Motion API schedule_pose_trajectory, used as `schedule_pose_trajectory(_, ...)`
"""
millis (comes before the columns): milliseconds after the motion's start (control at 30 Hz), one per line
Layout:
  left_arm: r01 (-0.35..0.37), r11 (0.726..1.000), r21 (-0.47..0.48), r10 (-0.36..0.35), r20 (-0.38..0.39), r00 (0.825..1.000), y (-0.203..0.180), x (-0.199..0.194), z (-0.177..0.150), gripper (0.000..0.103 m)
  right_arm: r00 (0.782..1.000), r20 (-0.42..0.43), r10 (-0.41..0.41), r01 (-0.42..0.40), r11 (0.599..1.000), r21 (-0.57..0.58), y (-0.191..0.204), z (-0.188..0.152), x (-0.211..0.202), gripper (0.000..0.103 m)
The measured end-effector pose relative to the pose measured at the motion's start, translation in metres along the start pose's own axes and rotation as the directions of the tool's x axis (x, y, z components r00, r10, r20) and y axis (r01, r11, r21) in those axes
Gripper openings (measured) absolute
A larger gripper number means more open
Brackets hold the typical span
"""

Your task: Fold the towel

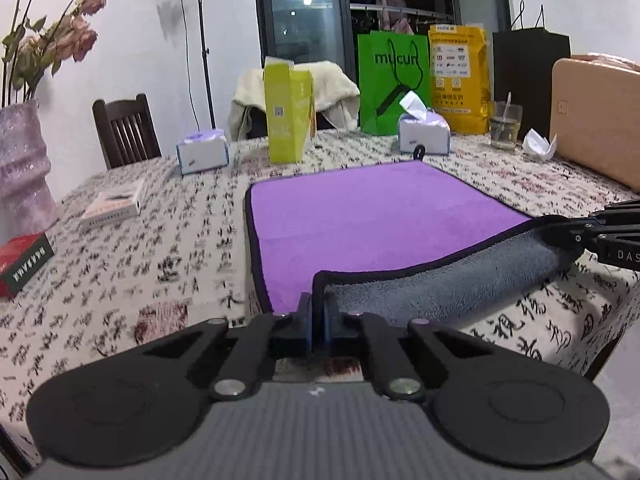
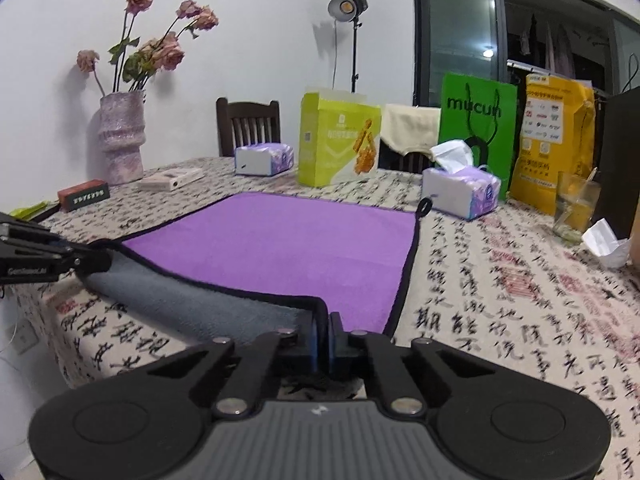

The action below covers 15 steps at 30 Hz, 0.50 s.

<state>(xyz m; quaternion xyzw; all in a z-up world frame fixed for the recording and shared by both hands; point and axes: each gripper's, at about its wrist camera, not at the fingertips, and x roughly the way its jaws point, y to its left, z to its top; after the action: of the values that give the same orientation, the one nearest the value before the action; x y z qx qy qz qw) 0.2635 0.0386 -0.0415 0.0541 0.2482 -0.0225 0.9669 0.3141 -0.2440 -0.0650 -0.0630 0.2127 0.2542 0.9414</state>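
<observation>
A purple towel (image 1: pixel 368 216) with a grey underside and black trim lies on the patterned tablecloth; it also shows in the right wrist view (image 2: pixel 280 240). My left gripper (image 1: pixel 318 320) is shut on the towel's near left corner. My right gripper (image 2: pixel 324 334) is shut on the near right corner. The near edge is lifted off the table between them, with the grey underside (image 1: pixel 440 280) facing me. Each gripper shows in the other's view, the right one at the right edge (image 1: pixel 560 232), the left one at the left edge (image 2: pixel 96 260).
Two tissue packs (image 1: pixel 202 152) (image 1: pixel 424 132), a yellow-green box (image 1: pixel 288 112), a green bag (image 1: pixel 392 80), a yellow bag (image 1: pixel 460 80), a glass (image 1: pixel 505 124) and a tan case (image 1: pixel 596 120) stand beyond the towel. A vase (image 1: pixel 22 168), a red box (image 1: pixel 24 260) and a white box (image 1: pixel 114 204) sit left.
</observation>
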Motion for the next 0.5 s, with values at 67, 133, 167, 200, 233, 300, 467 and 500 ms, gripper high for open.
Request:
schedule_pose_trajectory(67,0.0,1.0,0.004,0.0,0.015,1.0,0.001,-0.001,0.004,0.006,1.0,0.012,-0.002,0.002,1.0,0.002,-0.003,0.005,-0.001,0.005)
schedule_pose_trajectory(133,-0.002,1.0,0.003,0.002,0.028,1.0,0.003,-0.001,0.009,0.006,1.0,0.021,-0.003,0.004,1.0,-0.009,-0.003,0.009,-0.001,0.005)
schedule_pose_trajectory(167,-0.006,1.0,-0.001,0.006,0.03,1.0,0.005,0.001,0.012,0.006,1.0,0.025,-0.005,0.006,1.0,-0.017,-0.004,0.011,-0.001,0.005)
schedule_pose_trajectory(200,-0.01,1.0,-0.006,0.011,0.029,1.0,0.006,0.003,0.014,0.006,1.0,0.029,-0.006,0.006,1.0,-0.023,-0.004,0.013,0.0,0.005)
schedule_pose_trajectory(233,-0.013,1.0,-0.011,0.013,0.026,1.0,0.007,0.005,0.017,0.006,1.0,0.03,-0.004,0.005,1.0,-0.028,-0.004,0.016,0.001,0.005)
schedule_pose_trajectory(300,-0.018,1.0,-0.013,0.019,0.027,0.999,0.008,0.009,0.021,0.006,0.999,0.033,-0.005,0.006,0.999,-0.041,-0.005,0.02,0.004,0.005)
schedule_pose_trajectory(467,-0.019,1.0,0.01,0.018,0.048,0.999,0.012,0.015,0.035,0.006,0.999,0.038,0.0,0.002,0.998,-0.057,-0.011,0.035,0.012,0.005)
schedule_pose_trajectory(500,-0.019,1.0,0.016,0.018,0.051,0.999,0.012,0.017,0.037,0.006,0.999,0.039,0.0,0.002,0.998,-0.058,-0.012,0.038,0.013,0.005)
